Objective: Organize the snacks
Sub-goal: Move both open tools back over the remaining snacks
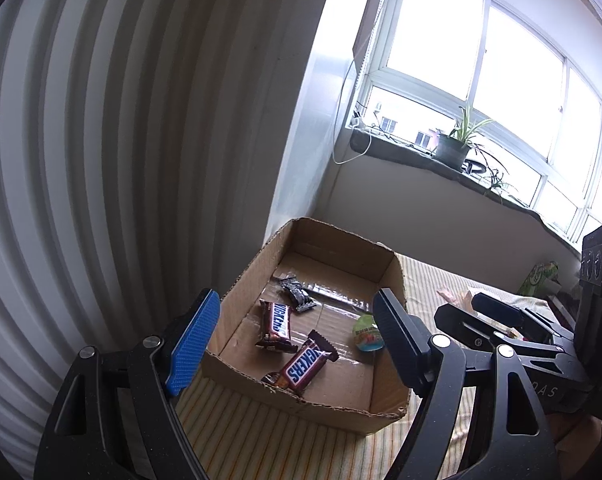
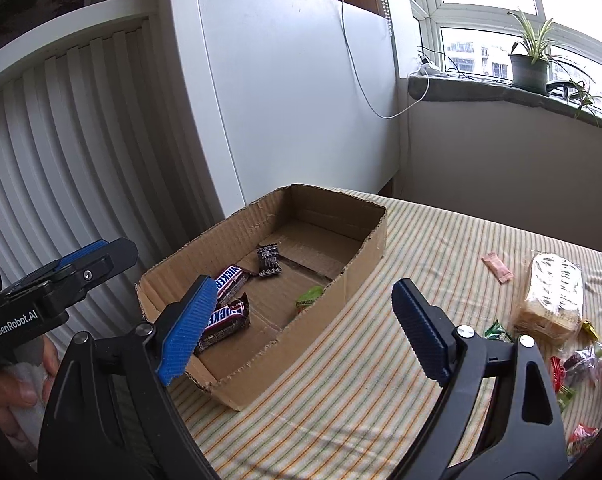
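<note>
- Both claws stand with jaws apart and nothing between the pads: the right claw [image 2: 301, 328] hovers over the near right side of the box, and the left claw [image 1: 297, 340] hangs over the box's near edge.
- Loose snacks lie to the right of the right claw on the striped counter [image 2: 341, 380], well clear of the cardboard box [image 2: 365, 256]. That sideways gap, I judge, is what the coming move turns on: the right claw must swing right, away from the box.
- The right claw is plainly the nearer one to that pile; the left claw faces the box and has the pile off to its far right.
- A clear pack of crackers [image 2: 551, 300] lies beyond and right of the right claw, its long axis running away from the camera.
- A small pink sachet [image 2: 497, 267] lies alone, just left of the crackers, long axis slanting.
- Small wrapped sweets [image 2: 581, 364] cluster right of the claw; roughly five or six, too jumbled to count surely.
- Already in the box: two chocolate bars [image 1: 301, 364], one dark packet [image 1: 299, 294] and one green-topped sweet [image 1: 365, 332].
- One box, two claws.
</note>
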Motion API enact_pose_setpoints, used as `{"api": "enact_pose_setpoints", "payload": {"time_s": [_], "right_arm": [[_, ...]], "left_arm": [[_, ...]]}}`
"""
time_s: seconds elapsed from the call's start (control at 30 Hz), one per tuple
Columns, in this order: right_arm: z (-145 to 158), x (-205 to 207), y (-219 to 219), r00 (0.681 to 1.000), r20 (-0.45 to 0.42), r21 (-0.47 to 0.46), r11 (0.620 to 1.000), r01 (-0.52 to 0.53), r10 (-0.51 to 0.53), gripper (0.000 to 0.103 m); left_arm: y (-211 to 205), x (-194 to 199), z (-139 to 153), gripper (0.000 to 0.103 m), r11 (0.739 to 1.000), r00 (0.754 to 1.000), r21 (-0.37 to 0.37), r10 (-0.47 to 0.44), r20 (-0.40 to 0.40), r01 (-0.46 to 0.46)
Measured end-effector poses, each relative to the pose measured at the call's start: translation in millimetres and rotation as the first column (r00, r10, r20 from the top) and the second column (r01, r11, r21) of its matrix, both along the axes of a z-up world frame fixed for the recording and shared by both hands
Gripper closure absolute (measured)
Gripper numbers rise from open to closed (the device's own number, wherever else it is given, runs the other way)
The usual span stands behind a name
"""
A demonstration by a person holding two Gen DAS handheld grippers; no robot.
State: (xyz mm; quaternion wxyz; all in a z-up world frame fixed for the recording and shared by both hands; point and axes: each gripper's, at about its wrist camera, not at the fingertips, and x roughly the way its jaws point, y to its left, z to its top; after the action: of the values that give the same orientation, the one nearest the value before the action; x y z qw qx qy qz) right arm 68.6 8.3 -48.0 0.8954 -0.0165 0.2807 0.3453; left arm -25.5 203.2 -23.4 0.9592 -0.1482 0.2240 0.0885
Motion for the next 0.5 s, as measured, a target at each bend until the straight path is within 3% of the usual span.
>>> {"api": "enact_pose_setpoints", "payload": {"time_s": [0.3, 0.5], "right_arm": [[-7, -2, -95, 0.99, -0.019, 0.038, 0.989, 0.142, -0.142, 0.011], [-12, -10, -192, 0.952, -0.017, 0.055, 0.95, 0.307, -0.307, 0.011]], "left_arm": [[-58, 13, 13, 0.024, 0.993, 0.995, 0.063, -0.099, -0.012, 0.099], [-122, 24, 22, 0.024, 0.968, 0.975, 0.116, -0.221, -0.012, 0.221]]}}
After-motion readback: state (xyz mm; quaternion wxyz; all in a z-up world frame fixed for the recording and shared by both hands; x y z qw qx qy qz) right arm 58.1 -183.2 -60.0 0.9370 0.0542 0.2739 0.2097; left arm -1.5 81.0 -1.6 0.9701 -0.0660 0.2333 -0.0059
